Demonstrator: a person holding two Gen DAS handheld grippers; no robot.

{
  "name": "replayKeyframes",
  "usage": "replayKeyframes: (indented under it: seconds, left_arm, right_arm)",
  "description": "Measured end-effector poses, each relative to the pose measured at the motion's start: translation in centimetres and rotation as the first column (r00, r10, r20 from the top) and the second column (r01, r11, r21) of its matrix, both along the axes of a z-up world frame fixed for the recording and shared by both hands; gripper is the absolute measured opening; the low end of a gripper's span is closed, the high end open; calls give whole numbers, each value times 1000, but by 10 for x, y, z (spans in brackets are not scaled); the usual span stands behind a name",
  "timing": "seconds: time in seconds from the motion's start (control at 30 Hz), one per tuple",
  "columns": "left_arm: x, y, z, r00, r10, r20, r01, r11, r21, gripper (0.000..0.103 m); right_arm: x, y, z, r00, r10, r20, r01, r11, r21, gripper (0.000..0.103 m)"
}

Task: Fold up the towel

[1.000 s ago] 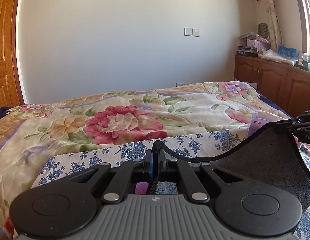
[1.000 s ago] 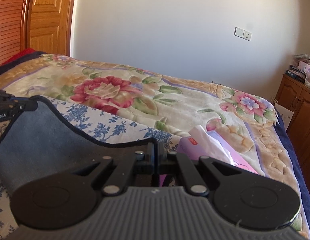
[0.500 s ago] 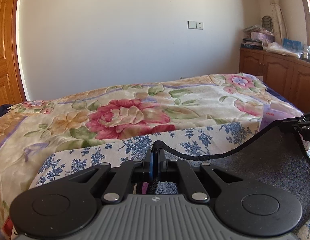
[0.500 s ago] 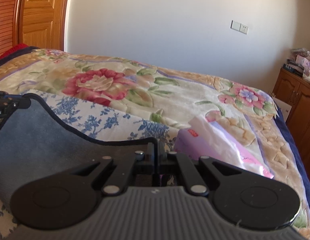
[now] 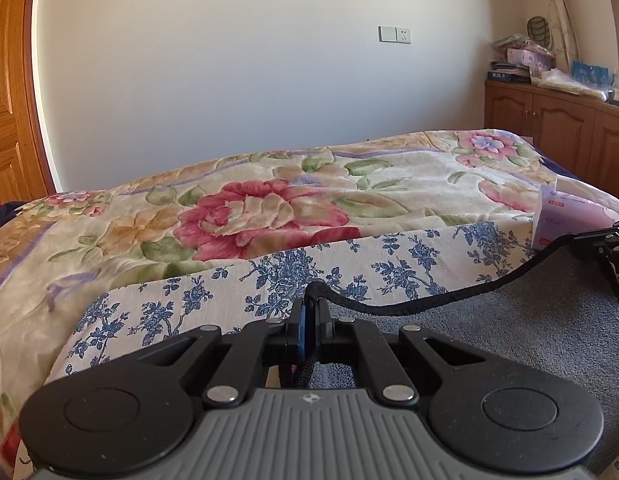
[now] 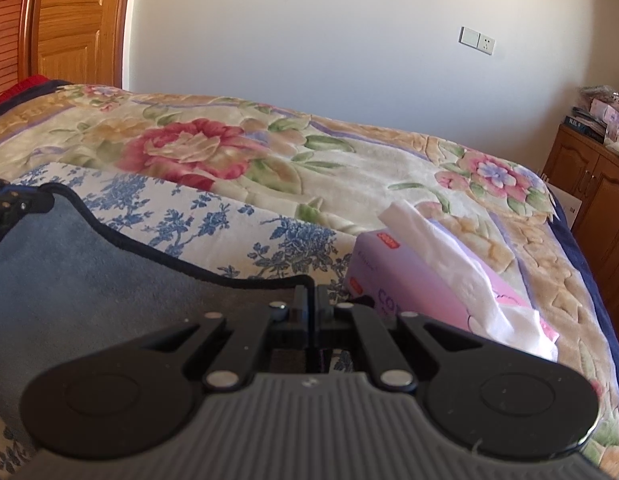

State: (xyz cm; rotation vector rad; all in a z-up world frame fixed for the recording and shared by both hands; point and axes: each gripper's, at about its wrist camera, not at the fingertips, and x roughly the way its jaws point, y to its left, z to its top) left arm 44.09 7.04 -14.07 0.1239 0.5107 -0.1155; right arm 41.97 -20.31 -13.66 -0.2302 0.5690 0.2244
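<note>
The towel [image 5: 541, 332] is dark blue-grey with a black hemmed edge. It hangs stretched between my two grippers above a blue-flowered white cloth [image 5: 237, 292] on the bed. My left gripper [image 5: 309, 304] is shut on the towel's left corner. My right gripper [image 6: 311, 292] is shut on the towel's [image 6: 81, 272] right corner. The right gripper's tip [image 5: 605, 240] shows at the right edge of the left wrist view, and the left gripper's tip [image 6: 13, 204] shows at the left edge of the right wrist view. The towel's edge sags between them.
A floral quilt [image 5: 269, 208] covers the bed. A purple tissue box [image 6: 421, 288] with white tissue sticking out lies just right of the right gripper. Wooden cabinets [image 5: 557, 128] with clutter stand at the right wall. A wooden door [image 6: 69, 20] is at the far left.
Both grippers have moved down and forward with the towel. The towel's top edge now sags lower over the blue-flowered cloth. The tissue box looms closer to the right gripper.
</note>
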Motion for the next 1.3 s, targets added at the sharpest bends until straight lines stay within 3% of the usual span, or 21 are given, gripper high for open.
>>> replayKeyframes:
  seconds: [0.17, 0.23, 0.3, 0.33, 0.37, 0.5, 0.67, 0.87, 1.3]
  left_arm:
    - [2, 1, -5, 1000, 8, -7, -8, 1000, 16, 11]
    - [2, 1, -6, 1000, 10, -10, -10, 1000, 16, 18]
    - [2, 2, -7, 1000, 10, -15, -10, 1000, 19, 30]
    - [1, 1, -6, 1000, 9, -18, -9, 1000, 20, 39]
    - [1, 2, -6, 1000, 9, -19, -9, 1000, 17, 45]
    - [1, 2, -2, 1000, 10, -20, -9, 1000, 15, 50]
    - [-6, 3, 6, 1000, 13, -14, -13, 1000, 7, 68]
    - [-16, 6, 16, 999, 16, -40, -17, 999, -41, 72]
    - [-59, 6, 54, 1000, 7, 0, -7, 1000, 4, 88]
  right_arm:
    - [1, 0, -2, 1000, -8, -12, 8, 1000, 9, 5]
    - [1, -1, -2, 1000, -11, -16, 11, 1000, 12, 7]
    - [0, -1, -1, 1000, -11, -17, 11, 1000, 13, 19]
    - [-2, -2, 0, 1000, -10, -14, 11, 1000, 15, 33]
    - [-2, -2, 1, 1000, -6, -13, 6, 1000, 19, 39]
    - [-6, 0, 5, 1000, 1, -16, -1, 1000, 19, 40]
    - [-14, 3, 13, 1000, 3, -20, -2, 999, 46, 44]
    - [-32, 9, 22, 1000, -6, -21, 7, 997, 74, 54]
    - [-71, 18, 50, 1000, -22, -1, 21, 991, 134, 62]
